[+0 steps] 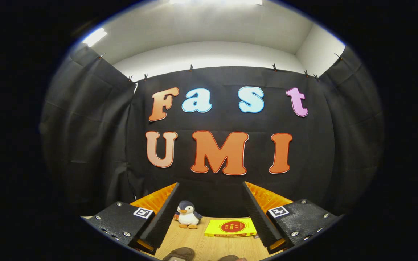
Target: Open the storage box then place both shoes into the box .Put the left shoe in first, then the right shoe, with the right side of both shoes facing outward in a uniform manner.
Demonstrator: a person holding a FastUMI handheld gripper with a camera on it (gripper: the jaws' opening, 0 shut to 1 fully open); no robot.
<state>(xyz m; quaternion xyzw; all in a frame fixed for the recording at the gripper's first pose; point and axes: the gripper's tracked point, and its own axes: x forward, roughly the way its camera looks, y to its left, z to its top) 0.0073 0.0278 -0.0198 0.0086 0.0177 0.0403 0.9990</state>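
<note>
Table (pixel 209 244): light wood grain, tan. Penguin toy (pixel 188 214), at 11 o'clock from the gap between the gripper (pixel 210 214) fingers, which are spread wide with nothing between them: white belly, dark blue-grey head and back, orange beak and feet. Flat packet (pixel 230 227), at 1 o'clock from that gap: bright yellow with a red round emblem. Shoes (pixel 180 253), at 6 o'clock: brown, partly visible. Booth cloth wall (pixel 93 145): black, plain. Ceiling (pixel 209 29): white. Each finger mount carries a black-and-white square marker (pixel 143 212).

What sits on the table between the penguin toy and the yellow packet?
Nothing: in the gripper view, bare wooden table separates the penguin toy from the yellow packet. Both lie beyond the open gripper, whose fingers hold nothing.
</note>
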